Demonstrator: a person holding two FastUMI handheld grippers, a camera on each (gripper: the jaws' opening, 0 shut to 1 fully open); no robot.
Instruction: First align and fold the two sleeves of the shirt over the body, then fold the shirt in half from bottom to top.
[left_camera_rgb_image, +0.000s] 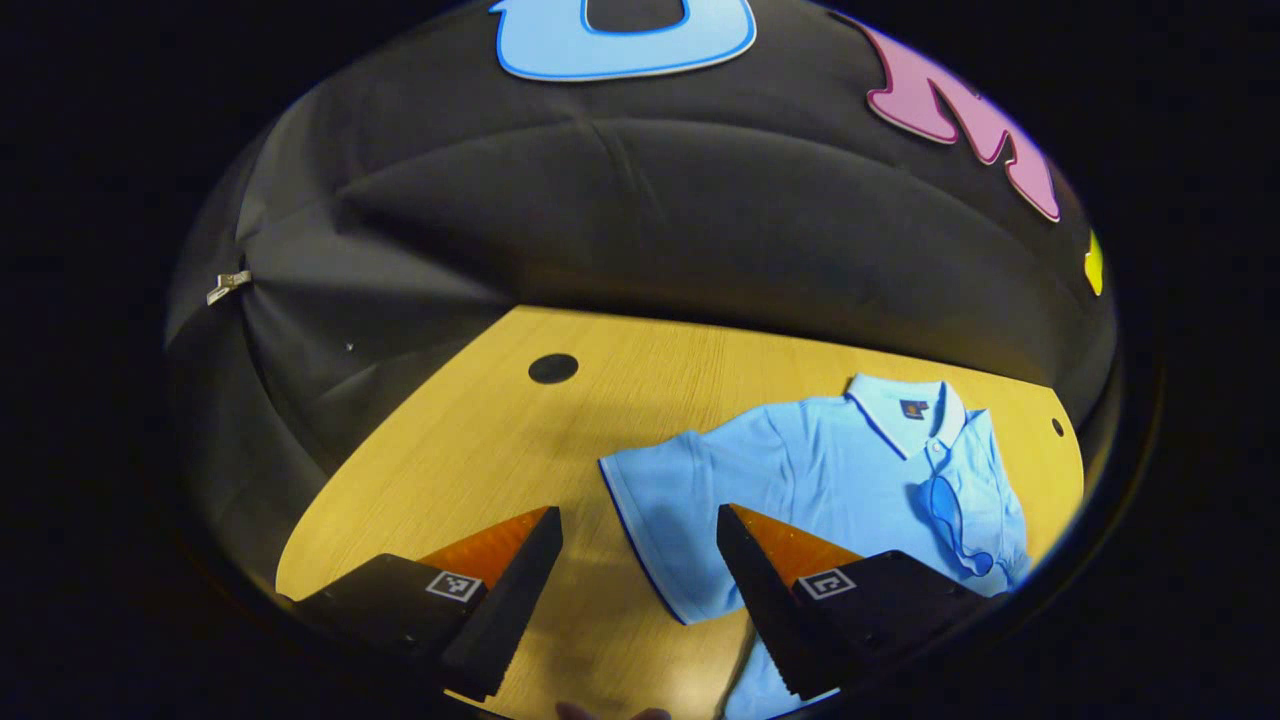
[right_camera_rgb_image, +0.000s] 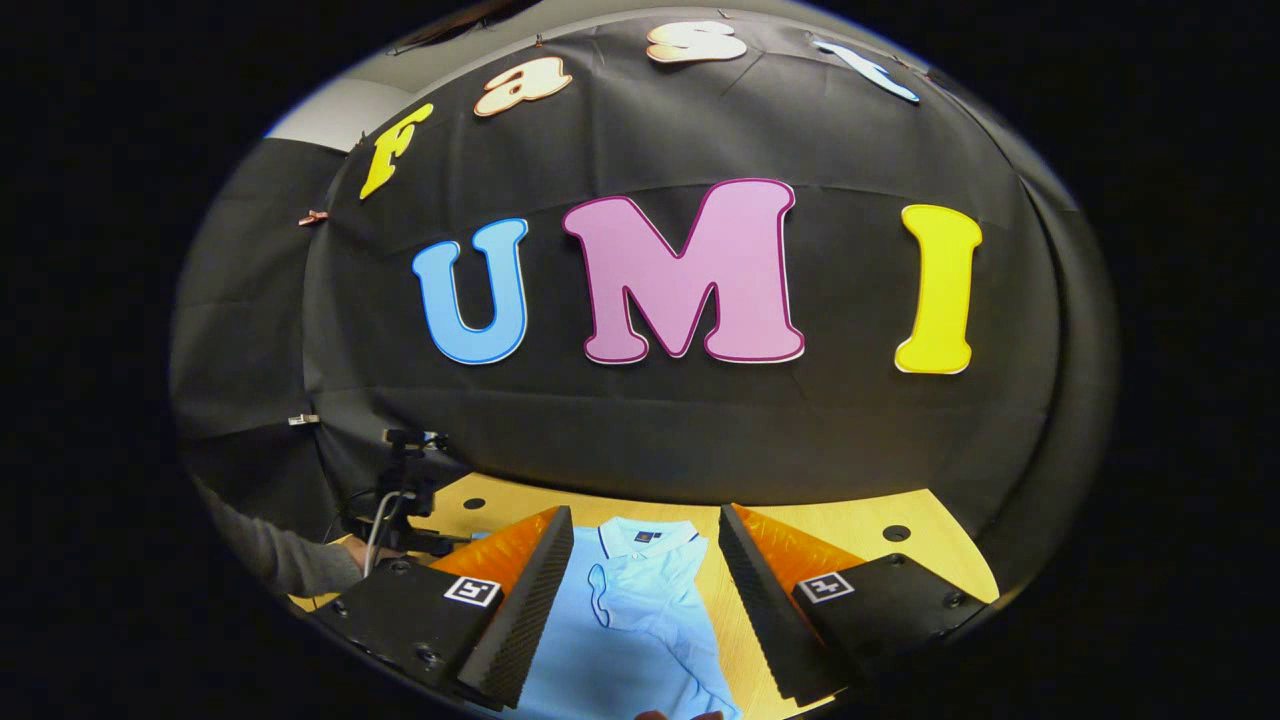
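Light blue polo shirt (left_camera_rgb_image: 850, 480) lies flat on the wooden table (left_camera_rgb_image: 470, 460), collar (left_camera_rgb_image: 905, 405) toward the far edge by the black cloth wall (left_camera_rgb_image: 650, 220). In the left gripper view the shirt sits right of centre; one short sleeve (left_camera_rgb_image: 660, 490) is spread out to the left, flat on the wood, dark piping along its hem. The other sleeve (left_camera_rgb_image: 950, 510) looks already folded over the chest, a darker edge curving below the collar. Same shirt in the right gripper view (right_camera_rgb_image: 630, 620), collar (right_camera_rgb_image: 645, 540) far, folded sleeve (right_camera_rgb_image: 610, 595) lying on the body.

Left gripper (left_camera_rgb_image: 640, 525) is spread wide, nothing between its fingers; it hovers near the spread sleeve, right finger (left_camera_rgb_image: 760, 580) over shirt fabric, left finger (left_camera_rgb_image: 510, 590) over bare table. Cannot tell if it touches the cloth.

Right gripper (right_camera_rgb_image: 645, 525) is also spread wide, gripping nothing, the shirt in the gap between its fingers below; contact cannot be told.

Round dark hole (left_camera_rgb_image: 553, 368) in the table at far left, a smaller one (left_camera_rgb_image: 1057, 427) at far right. In the right gripper view, at left, a grey sleeve (right_camera_rgb_image: 280, 555) reaches toward a black device (right_camera_rgb_image: 405, 490) with cables. A small clip (left_camera_rgb_image: 228, 285) is pinned on the wall cloth.
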